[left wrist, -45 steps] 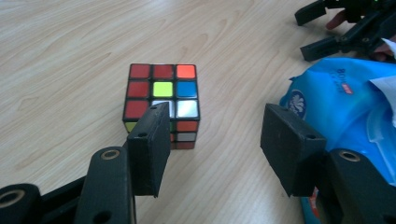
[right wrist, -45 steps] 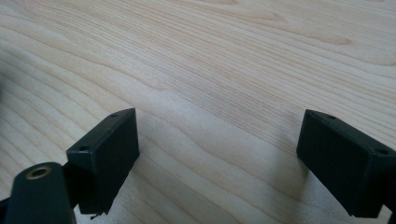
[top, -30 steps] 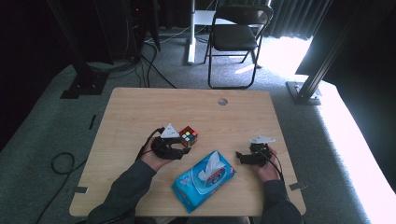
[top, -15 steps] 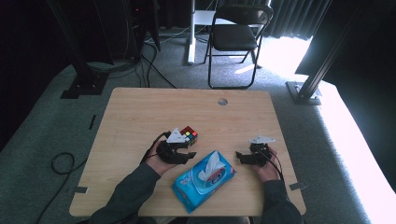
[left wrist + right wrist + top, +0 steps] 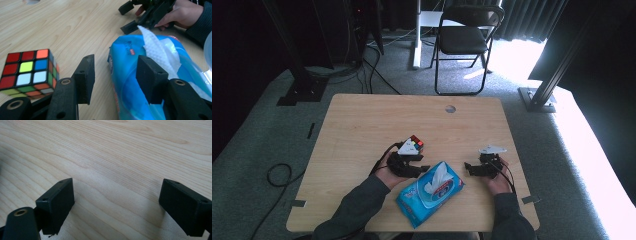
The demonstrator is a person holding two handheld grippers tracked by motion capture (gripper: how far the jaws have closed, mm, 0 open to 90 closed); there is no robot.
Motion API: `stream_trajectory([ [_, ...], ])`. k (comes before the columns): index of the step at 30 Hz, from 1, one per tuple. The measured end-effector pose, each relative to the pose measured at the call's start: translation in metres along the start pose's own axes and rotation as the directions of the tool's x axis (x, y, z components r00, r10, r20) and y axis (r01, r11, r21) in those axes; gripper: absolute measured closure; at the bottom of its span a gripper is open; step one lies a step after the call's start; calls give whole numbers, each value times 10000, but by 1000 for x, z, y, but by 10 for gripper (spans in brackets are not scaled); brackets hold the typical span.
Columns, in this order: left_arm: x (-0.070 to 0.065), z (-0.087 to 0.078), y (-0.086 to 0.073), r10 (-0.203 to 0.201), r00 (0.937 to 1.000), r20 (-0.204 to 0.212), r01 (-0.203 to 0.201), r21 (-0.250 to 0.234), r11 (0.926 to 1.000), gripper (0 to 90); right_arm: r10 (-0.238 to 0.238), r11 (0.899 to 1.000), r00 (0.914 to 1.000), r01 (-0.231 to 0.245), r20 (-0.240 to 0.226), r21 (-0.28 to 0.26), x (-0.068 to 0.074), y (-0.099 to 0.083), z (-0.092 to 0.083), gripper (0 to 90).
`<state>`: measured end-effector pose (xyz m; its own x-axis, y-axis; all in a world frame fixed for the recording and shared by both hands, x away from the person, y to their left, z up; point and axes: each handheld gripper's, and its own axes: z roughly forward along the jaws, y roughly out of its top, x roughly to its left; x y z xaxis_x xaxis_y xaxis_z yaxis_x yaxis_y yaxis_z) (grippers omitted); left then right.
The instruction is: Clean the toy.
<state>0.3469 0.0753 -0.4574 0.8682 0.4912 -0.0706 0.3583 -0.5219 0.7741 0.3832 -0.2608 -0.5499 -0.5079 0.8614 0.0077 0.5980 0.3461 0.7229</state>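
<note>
Wet wipes pack (image 5: 430, 192) near table edge, between the grippers. Left gripper (image 5: 115, 77) half-apart, jaws just been closing, straddling the pack's edge, not clamped. Right gripper (image 5: 116, 202) wide apart, empty. Risk: pinching film only, pack slips; Rubik's cube (image 5: 27, 71) gets bumped.

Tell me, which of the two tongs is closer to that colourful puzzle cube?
The left tongs. They sit right beside the cube, between it and the blue wipes pack. The right tongs lie beyond the pack, well away.
</note>
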Motion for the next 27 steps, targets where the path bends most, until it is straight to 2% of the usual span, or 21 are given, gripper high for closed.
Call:
stream_trajectory([
  [3, -4, 4, 5, 88, 9998, 195, -86, -115, 9999, 508, 1, 10000, 10000, -1, 1, -1, 0, 0, 0, 124],
  [12, -11, 13, 13, 344, 9983, 476, -343, -34, 9994, 512, 2, 10000, 10000, -2, 1, 0, 0, 0, 0, 124],
  [15, -15, 19, 16, 392, 9967, 711, -390, -29, 9992, 519, 1, 10000, 10000, -1, 1, 0, 0, 0, 0, 124],
  [24, -23, 30, 20, 576, 9928, 1054, -598, 172, 9981, 535, 2, 10000, 10000, -2, -1, 0, 0, 0, 0, 124],
  [27, -27, 34, 20, 655, 9897, 1271, -694, 264, 9972, 552, 0, 10000, 10000, 0, 0, -1, 0, 0, 0, 124],
])
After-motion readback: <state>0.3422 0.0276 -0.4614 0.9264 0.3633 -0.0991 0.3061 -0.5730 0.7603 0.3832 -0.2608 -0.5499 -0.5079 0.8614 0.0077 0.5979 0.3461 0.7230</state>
